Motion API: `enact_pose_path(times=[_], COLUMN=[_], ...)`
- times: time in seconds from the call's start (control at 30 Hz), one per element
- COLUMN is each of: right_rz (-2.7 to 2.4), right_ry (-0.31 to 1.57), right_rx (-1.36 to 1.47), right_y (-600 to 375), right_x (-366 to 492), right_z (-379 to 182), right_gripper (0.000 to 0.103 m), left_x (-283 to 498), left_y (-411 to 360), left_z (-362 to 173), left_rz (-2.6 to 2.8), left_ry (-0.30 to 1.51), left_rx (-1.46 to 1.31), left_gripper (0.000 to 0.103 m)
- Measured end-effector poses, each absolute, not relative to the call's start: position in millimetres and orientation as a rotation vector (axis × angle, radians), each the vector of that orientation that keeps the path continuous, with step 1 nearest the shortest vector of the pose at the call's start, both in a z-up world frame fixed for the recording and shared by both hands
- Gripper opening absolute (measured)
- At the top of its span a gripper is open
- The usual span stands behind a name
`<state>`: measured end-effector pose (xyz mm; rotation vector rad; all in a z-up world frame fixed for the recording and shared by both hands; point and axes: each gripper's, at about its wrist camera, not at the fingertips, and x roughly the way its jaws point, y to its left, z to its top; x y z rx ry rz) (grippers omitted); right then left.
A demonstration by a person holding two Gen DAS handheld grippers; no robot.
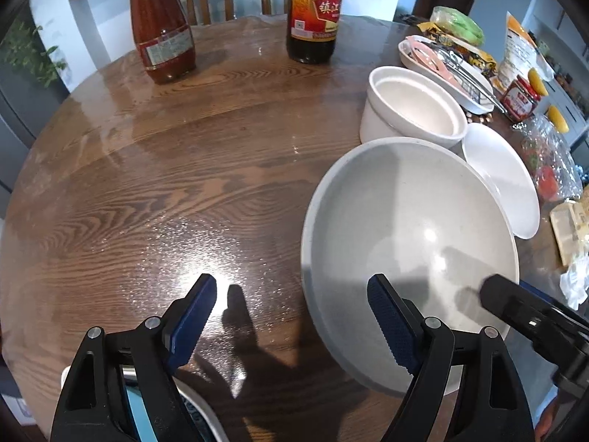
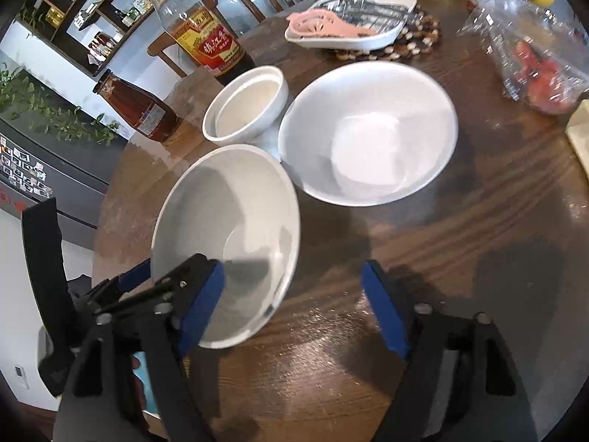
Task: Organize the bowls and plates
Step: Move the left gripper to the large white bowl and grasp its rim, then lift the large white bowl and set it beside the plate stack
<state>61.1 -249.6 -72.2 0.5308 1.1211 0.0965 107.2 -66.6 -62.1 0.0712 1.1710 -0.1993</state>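
On the round wooden desk [image 1: 147,191] sit three white pieces close together: a wide grey-white bowl [image 1: 408,258] nearest the grippers, a small deep bowl [image 1: 412,110] beyond it, and a second wide bowl [image 2: 368,132] beside both. The left gripper [image 1: 291,313] points steeply down with its jaws apart; the wide bowl's near rim lies between them, one blue pad over bare wood and the other over the bowl's inside, and neither pad visibly presses on the rim. The right gripper [image 2: 291,302] also has its jaws apart; its left pad is over the same bowl's near edge and its right pad over bare wood, with no clear grip. Farther back stand a red sauce bottle [image 1: 162,25] and a dark vinegar bottle [image 1: 313,14], well apart. An oval dish [image 2: 353,18] with metal tongs rests on a beaded mat.
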Motion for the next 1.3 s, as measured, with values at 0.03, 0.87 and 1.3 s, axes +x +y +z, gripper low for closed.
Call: enact_pose_path(times=[0.03, 0.87, 1.3], right_rz=[0.103, 0.156, 0.161], right_ry=[1.128, 1.136, 1.214], right_rx=[0.54, 0.574, 0.516], right_y=[-249.0, -232.6, -213.6], right_x=[62.6, 34.2, -11.5], right_z=[-74.3, -61.0, -58.1], right_gripper=[0.062, 0.014, 0.016], left_x=[107.4, 69.3, 18.8], left_y=[-66.8, -74.7, -65.3], left_z=[-62.1, -27.2, -34.6], left_rz=[-0.204, -0.32, -0.329], left_ry=[1.169, 1.065, 1.119], left_rx=[0.066, 0.105, 0.098], left_gripper=[0.081, 0.024, 0.024])
